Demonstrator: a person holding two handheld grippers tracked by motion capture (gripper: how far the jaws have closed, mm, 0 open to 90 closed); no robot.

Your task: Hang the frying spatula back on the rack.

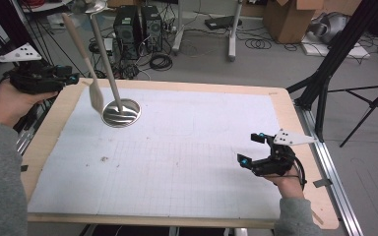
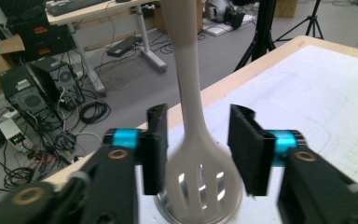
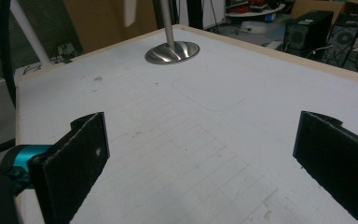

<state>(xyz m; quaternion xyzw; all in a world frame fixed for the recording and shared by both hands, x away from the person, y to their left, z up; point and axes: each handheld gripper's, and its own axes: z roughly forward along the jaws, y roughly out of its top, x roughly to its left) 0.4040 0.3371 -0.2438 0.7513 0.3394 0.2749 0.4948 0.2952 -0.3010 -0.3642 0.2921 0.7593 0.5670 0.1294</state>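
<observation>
A cream slotted spatula [image 1: 96, 96] hangs by its long handle from the top of a metal stand, its head just above the stand's round steel base [image 1: 121, 113] at the mat's far left. My left gripper [image 1: 73, 77] is held level beside the table's far-left edge, pointing at the spatula. In the left gripper view the slotted head [image 2: 200, 177] sits framed between the jaws of my left gripper [image 2: 198, 135], which are parted and not pressing on it. My right gripper [image 1: 251, 148] rests near the right side of the mat, wide open and empty [image 3: 205, 154]. The steel base [image 3: 172, 52] stands far ahead of it.
A white gridded mat [image 1: 177, 157] covers the wooden table [image 1: 49, 142]. Computer towers [image 1: 137, 29] and cables lie on the floor beyond the far edge. A black tripod [image 1: 325, 83] stands off the right corner. A small speck [image 1: 103, 159] lies on the mat's left part.
</observation>
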